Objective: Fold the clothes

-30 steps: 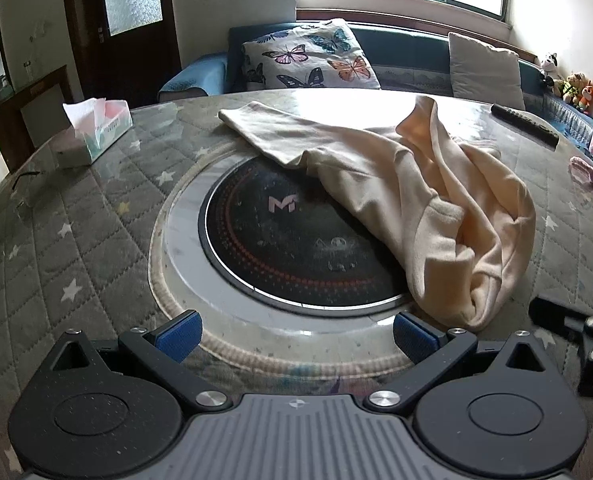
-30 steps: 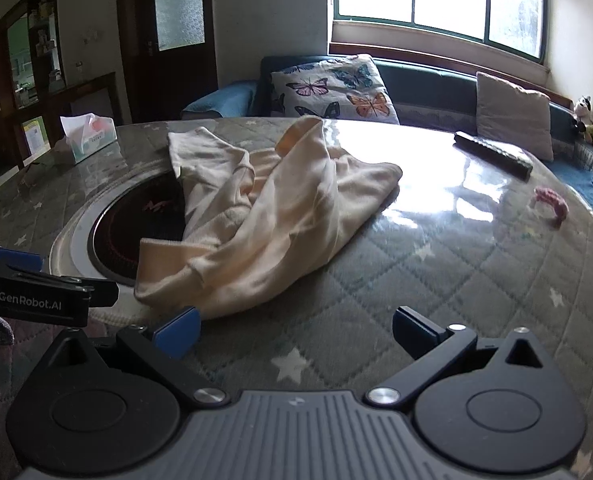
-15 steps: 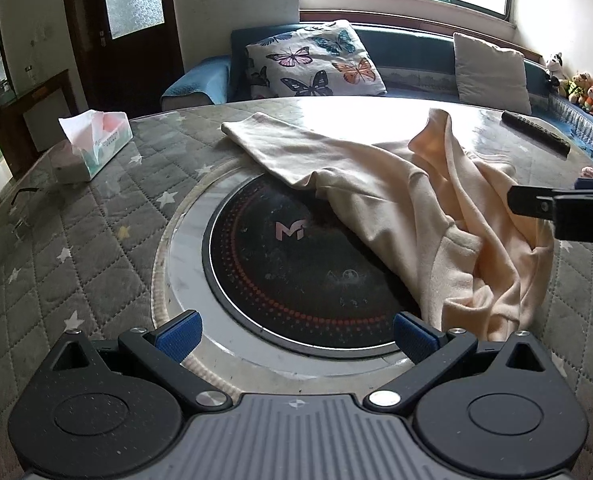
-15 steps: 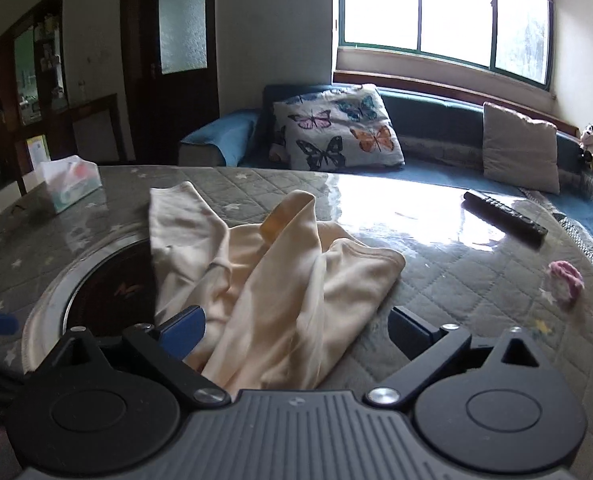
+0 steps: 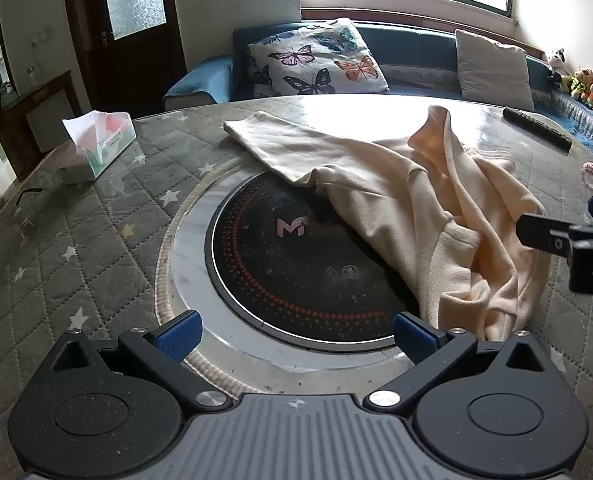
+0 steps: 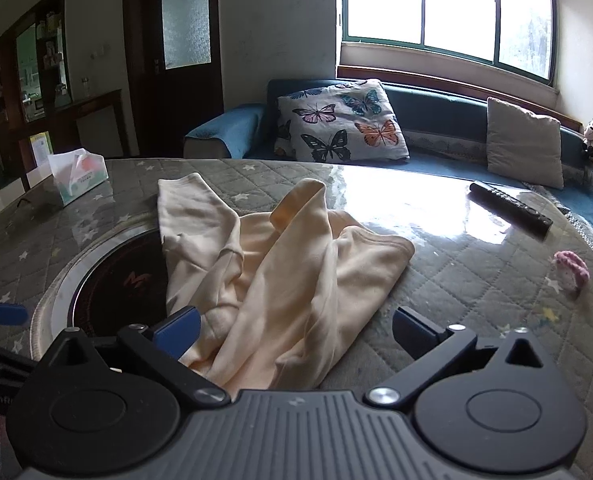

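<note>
A cream garment (image 5: 424, 200) lies crumpled on the round quilted table (image 5: 96, 248), one sleeve stretched toward the far left and its bulk draped over the right part of a black round cooktop (image 5: 296, 256). My left gripper (image 5: 294, 338) is open above the cooktop's near rim, with the cloth just right of its right finger. In the right wrist view the same garment (image 6: 296, 280) lies under and ahead of my right gripper (image 6: 294, 330), open, holding nothing. The right gripper's finger (image 5: 552, 240) juts in from the right edge of the left wrist view, over the cloth.
A tissue box (image 5: 96, 144) stands at the table's left, with eyeglasses (image 5: 28, 208) near it. A black remote (image 6: 510, 208) and a small pink object (image 6: 572, 270) lie at the right. Behind the table is a blue sofa with a butterfly pillow (image 6: 340, 120).
The right gripper has come forward over the garment's near edge. The left gripper has shifted slightly forward and right over the cooktop. The garment has not moved.
</note>
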Motion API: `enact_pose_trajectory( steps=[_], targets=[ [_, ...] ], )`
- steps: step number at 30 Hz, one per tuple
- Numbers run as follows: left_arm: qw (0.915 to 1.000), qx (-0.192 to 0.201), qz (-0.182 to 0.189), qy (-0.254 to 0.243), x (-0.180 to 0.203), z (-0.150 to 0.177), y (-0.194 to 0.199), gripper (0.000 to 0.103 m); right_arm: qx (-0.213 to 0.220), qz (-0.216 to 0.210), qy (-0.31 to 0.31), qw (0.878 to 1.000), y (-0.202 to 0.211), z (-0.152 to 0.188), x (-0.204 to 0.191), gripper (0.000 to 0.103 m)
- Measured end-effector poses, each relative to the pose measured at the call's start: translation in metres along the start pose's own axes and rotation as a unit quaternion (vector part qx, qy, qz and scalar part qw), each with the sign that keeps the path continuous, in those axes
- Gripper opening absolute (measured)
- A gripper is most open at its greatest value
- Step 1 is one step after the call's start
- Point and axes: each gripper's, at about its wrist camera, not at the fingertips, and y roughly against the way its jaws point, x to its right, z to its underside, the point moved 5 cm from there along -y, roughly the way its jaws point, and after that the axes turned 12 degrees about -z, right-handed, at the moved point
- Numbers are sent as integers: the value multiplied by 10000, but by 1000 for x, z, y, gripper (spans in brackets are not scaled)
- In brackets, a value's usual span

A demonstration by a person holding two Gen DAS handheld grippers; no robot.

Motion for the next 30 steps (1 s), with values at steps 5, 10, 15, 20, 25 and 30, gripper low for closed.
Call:
enact_pose_trajectory(
  steps=[5, 10, 15, 20, 25, 30],
  targets=[
    [10000, 5, -68, -31, -2, 1, 6, 103, -2, 7, 37, 10000, 8, 4, -6, 103],
    [9999, 74, -130, -46, -5, 1, 16, 103, 13, 15, 32, 10000, 17, 10, -11, 103],
    [9998, 139, -135, -93, -6, 1, 26, 103, -8, 34, 25, 10000, 26, 18, -15, 103],
    [9994, 233, -129, -203, -3, 0, 37, 103, -27, 32, -115, 9999, 34, 26, -15, 103],
    [9994, 257, -117, -223, -3, -1, 40, 103, -47, 75, -176, 9998, 37, 29, -13, 103],
    [9992, 291, -130, -253, -2, -2, 44, 103, -42, 91, -204, 9997, 39, 29, -12, 103]
  ],
)
